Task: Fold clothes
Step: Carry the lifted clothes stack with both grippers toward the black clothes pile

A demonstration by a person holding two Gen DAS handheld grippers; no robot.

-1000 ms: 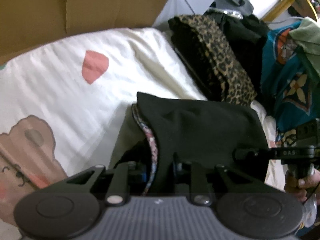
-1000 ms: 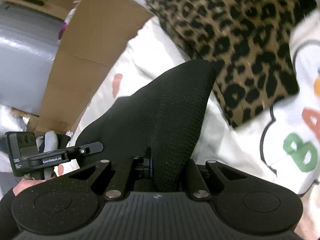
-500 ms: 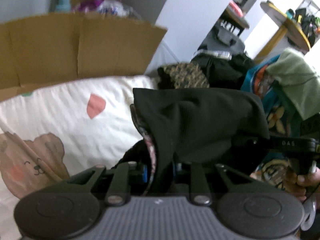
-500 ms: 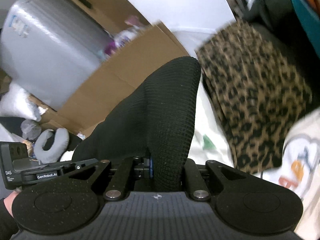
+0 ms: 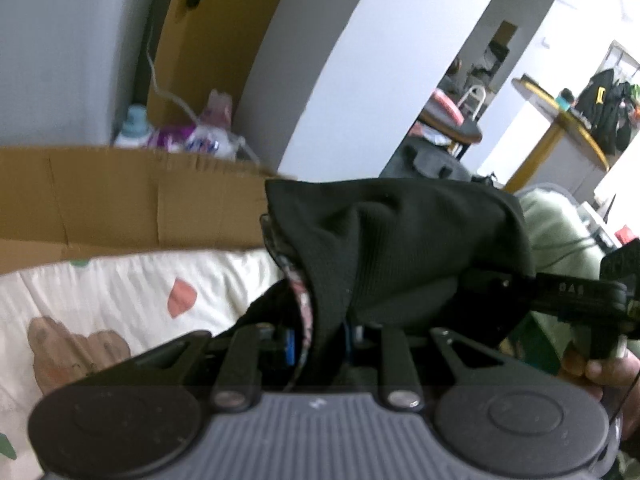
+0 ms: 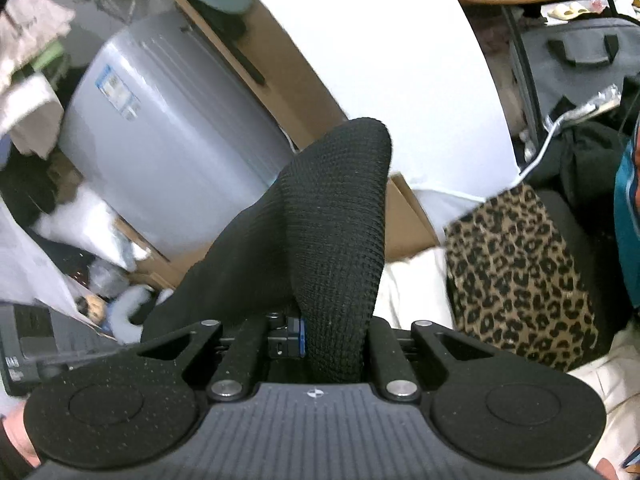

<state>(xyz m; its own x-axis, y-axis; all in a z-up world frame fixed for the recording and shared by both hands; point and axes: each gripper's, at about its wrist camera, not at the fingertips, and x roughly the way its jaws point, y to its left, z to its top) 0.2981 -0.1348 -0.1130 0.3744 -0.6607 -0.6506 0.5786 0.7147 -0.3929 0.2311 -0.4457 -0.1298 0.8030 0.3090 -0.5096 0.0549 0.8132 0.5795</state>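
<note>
Nearest the left lens, left tool [image 5: 320, 338] clamped on a bunched edge of the black garment [image 5: 400, 240], fabric wedged tight between the fingers and rising toward 12 o'clock. Same story at the right lens: right tool [image 6: 332, 340] pinched shut on a thick roll of the same garment, ribbed knit standing up in a hump toward 12 o'clock. Garment held in the air between both tools, clear of the bed, with a patterned lining edge [image 5: 298, 300] peeking out at about 10 o'clock of the left grip. Likely soft, light and floppy, with a knit that looks grippy rather than slick; apt to sag in the middle and bunch wherever gathered, so best taken at corners or along a hem, spread wide and kept taut, not by a wad of cloth as now. Further off, at 9 o'clock in the left view, white bedsheet [image 5: 120, 280] with a bear print, the probable spot for laying flat. Beyond it a cardboard sheet [image 5: 120, 200]. At 3 o'clock in the right view, a leopard-print garment [image 6: 520, 272] lying on the bed. Farthest back, a silver suitcase [image 6: 160, 152] and a white wall [image 5: 360, 60].
</note>
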